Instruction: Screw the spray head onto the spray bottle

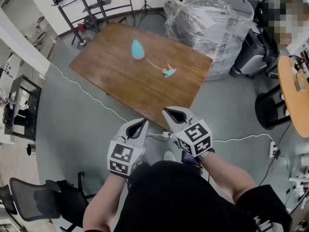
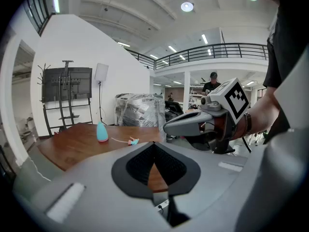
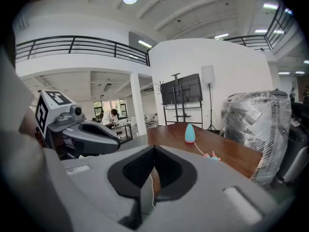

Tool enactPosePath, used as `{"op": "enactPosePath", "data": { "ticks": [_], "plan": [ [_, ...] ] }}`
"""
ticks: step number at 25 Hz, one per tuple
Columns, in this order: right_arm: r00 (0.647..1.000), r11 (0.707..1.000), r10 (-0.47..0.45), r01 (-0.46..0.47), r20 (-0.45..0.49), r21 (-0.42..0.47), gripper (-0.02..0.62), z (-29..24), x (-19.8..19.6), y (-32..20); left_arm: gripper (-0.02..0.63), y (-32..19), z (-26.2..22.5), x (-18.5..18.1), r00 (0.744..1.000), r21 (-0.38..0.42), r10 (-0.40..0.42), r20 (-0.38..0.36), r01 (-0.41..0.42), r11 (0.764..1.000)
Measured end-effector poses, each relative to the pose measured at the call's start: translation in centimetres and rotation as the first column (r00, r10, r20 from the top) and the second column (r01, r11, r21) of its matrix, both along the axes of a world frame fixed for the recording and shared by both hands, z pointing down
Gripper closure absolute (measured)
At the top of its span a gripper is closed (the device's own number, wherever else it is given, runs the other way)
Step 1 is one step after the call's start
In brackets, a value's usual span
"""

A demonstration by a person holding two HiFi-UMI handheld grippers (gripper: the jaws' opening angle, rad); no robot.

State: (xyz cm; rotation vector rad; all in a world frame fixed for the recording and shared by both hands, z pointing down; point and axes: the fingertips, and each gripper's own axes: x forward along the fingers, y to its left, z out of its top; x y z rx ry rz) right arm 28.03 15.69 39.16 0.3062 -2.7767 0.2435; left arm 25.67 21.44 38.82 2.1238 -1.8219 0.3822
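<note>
Bottle (image 1: pixel 138 49) standing upright mid-desk (image 1: pixel 111 81), teal, no top on. Head (image 1: pixel 168 72) lying on its side near bottle, toward your right, with tube (image 1: pixel 153 65) trailing back toward bottle. Parts sitting apart, so screwing not yet begun.

You are holding both grippers low by your body, well short of desk, with nothing in reach. Left gripper (image 1: pixel 143 122): jaws pressed together, pinching nothing. Right gripper (image 1: pixel 166 111): same, empty. Both tilting slightly down toward desk, likely lining up approach. You are probably needing to step closer and spread jaws before grasping.
</note>
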Motion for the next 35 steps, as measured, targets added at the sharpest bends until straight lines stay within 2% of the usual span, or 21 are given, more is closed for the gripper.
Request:
{"op": "enactPosePath", "data": {
  "ticks": [4,9,18,24,29,35],
  "plan": [
    [0.999,0.999,0.039,-0.039,-0.014,0.016,0.603,0.4,-2.6,-1.1,0.597,-1.9,0.6,-2.5,0.998,0.007,0.059,-0.01,-0.059,0.998],
    [0.986,0.987,0.162,-0.161,-0.028,0.024,0.603,0.8,-5.4,-2.4,0.597,-3.7,0.3,-5.4,0.982,0.026,0.186,-0.017,-0.186,0.982],
    [0.92,0.922,0.386,-0.385,-0.058,0.027,0.603,1.1,-9.2,-3.0,0.597,-4.6,0.6,-11.3,0.925,0.034,0.379,-0.021,-0.378,0.925],
    [0.88,0.887,0.462,-0.461,-0.114,0.037,0.603,1.7,-9.2,-3.6,0.597,-6.4,1.6,-12.1,0.892,0.023,0.446,-0.076,-0.445,0.895],
    [0.865,0.872,0.488,-0.489,-0.118,0.024,0.603,2.6,-9.1,-6.4,0.595,-9.5,3.4,-12.1,0.875,-0.01,0.477,-0.084,-0.479,0.878],
    [0.841,0.843,0.533,-0.537,-0.088,-0.03,0.603,3.9,-8.4,-11.2,0.573,-14.4,7.1,-11.8,0.862,-0.116,0.504,-0.055,-0.507,0.854]
  ]
}}
